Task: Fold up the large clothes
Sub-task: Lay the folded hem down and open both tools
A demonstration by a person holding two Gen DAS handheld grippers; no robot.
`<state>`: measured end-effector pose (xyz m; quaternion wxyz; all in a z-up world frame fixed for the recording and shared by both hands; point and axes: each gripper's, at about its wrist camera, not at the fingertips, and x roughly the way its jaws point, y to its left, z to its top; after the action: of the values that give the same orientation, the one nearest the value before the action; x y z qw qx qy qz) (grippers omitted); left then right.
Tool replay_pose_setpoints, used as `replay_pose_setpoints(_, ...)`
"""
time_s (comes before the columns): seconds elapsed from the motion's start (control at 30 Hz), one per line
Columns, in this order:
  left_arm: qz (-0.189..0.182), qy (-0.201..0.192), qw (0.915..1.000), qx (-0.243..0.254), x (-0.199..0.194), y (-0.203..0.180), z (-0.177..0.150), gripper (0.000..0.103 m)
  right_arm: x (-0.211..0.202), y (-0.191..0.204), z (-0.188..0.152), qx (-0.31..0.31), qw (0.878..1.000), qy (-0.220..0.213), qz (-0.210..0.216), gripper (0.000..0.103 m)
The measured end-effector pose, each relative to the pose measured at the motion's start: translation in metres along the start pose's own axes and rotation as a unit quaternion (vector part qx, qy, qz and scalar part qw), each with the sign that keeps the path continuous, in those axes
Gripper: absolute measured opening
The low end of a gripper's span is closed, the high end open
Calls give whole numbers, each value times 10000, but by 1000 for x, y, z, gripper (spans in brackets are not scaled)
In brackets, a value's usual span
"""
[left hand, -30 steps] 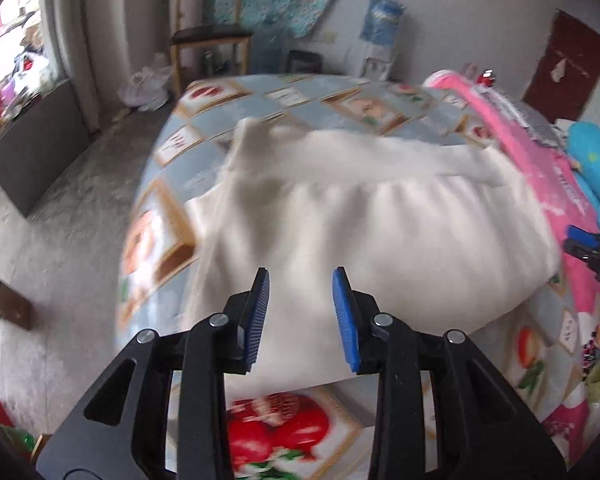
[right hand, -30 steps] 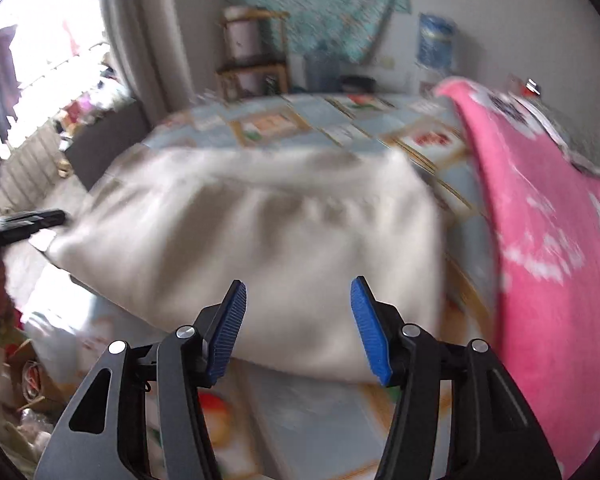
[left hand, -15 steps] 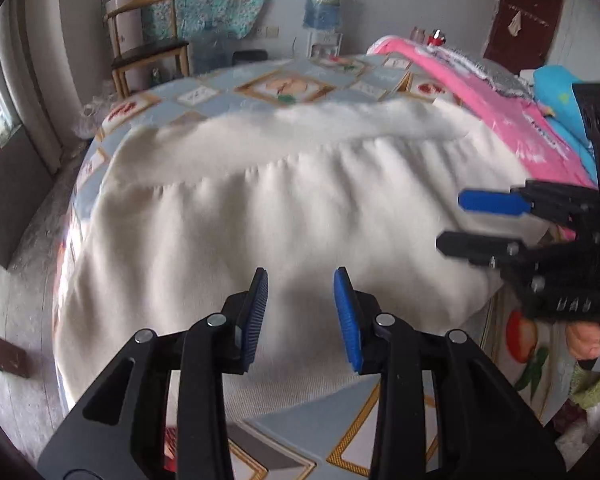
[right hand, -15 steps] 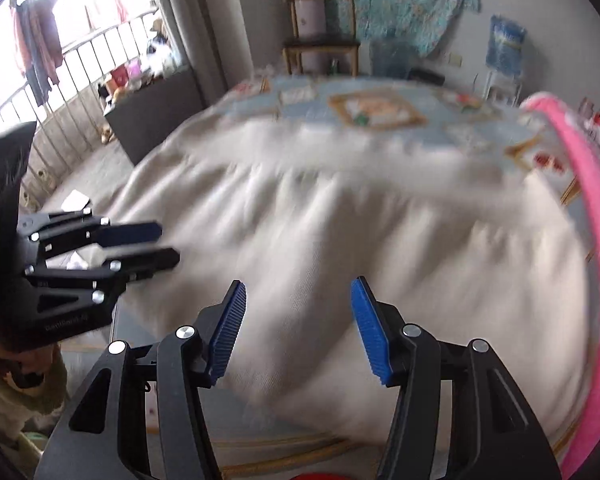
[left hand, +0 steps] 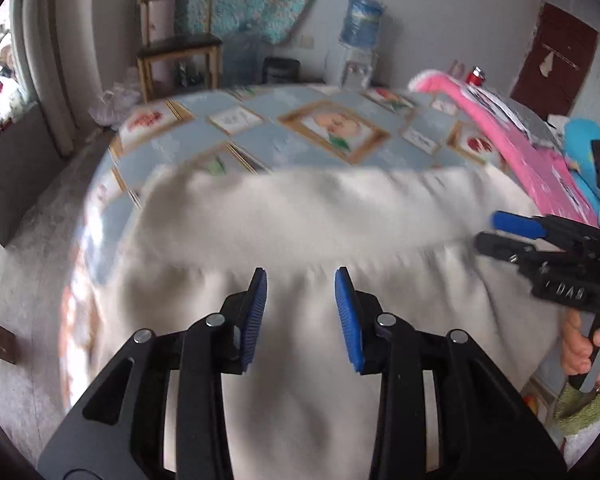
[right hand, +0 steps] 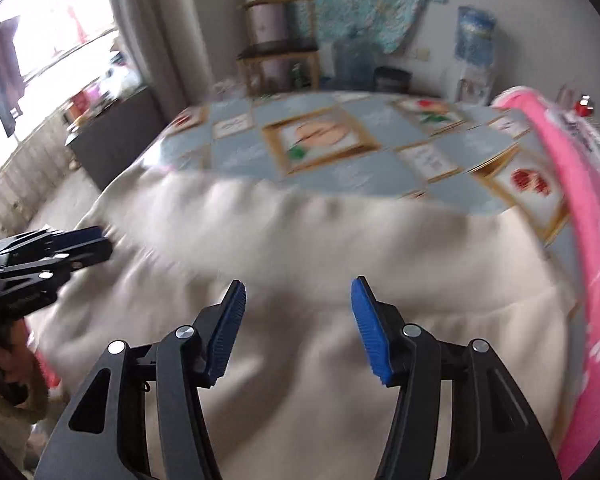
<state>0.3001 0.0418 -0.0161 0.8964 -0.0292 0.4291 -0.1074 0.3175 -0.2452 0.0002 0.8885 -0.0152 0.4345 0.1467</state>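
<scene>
Lying spread over the near half of the bed (left hand: 320, 128), beside its pink blanket (left hand: 540, 160): cream garment (left hand: 300, 220). Hovering over that garment, jaws parted and gripping nothing: right claw (right hand: 298, 320), then narrower left claw (left hand: 300, 312).

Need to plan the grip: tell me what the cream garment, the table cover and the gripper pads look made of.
Cream garment: soft matte knit or fleece, by its gathered folds; blur hides the weave.
Table cover: probably printed vinyl, smooth with slight sheen.
Left gripper pads: blue ribbed rubber or plastic.
</scene>
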Motion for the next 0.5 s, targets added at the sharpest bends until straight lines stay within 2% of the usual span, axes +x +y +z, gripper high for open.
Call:
replay_pose_setpoints(0.07, 100, 106, 9996, -254, 9, 17, 12, 34, 8, -25, 9, 322, 9994, 40, -134, 53)
replay_pose_setpoints(0.13, 370, 538, 9960, -603, 35, 43, 16, 35, 32, -53, 9, 691, 9955, 408, -496, 53)
replay_pose_setpoints(0.17, 218, 701, 9943, -773, 44, 54, 14, 33, 44, -70, 4, 1008, 9924, 663, -236, 54)
replay_pose_setpoints(0.2, 13, 537, 9944, -913, 39, 61, 15, 33, 43, -79, 3, 1180, 9913, 588, -16, 54)
replay_pose_setpoints(0.23, -49, 636, 9933, -965, 35, 64, 16, 33, 41, -81, 3, 1206, 9903, 693, -41, 54)
replay_pose_setpoints(0.3, 114, 530, 9934, -1015, 18, 65, 14, 33, 19, -84, -1, 1273, 9900, 593, -125, 54)
replay_pose_setpoints(0.4, -69, 188, 9956, -917, -24, 62, -2, 34, -29, -86, -24, 1306, 9911, 249, 55, 54)
replay_pose_setpoints(0.43, -112, 80, 9966, -810, -38, 59, -11, 36, -44, -85, -35, 1265, 9918, 159, 45, 55)
replay_pose_setpoints(0.5, -299, 9, 9981, -539, -59, 50, -36, 47, -61, -81, -58, 1138, 9934, 108, 61, 55)
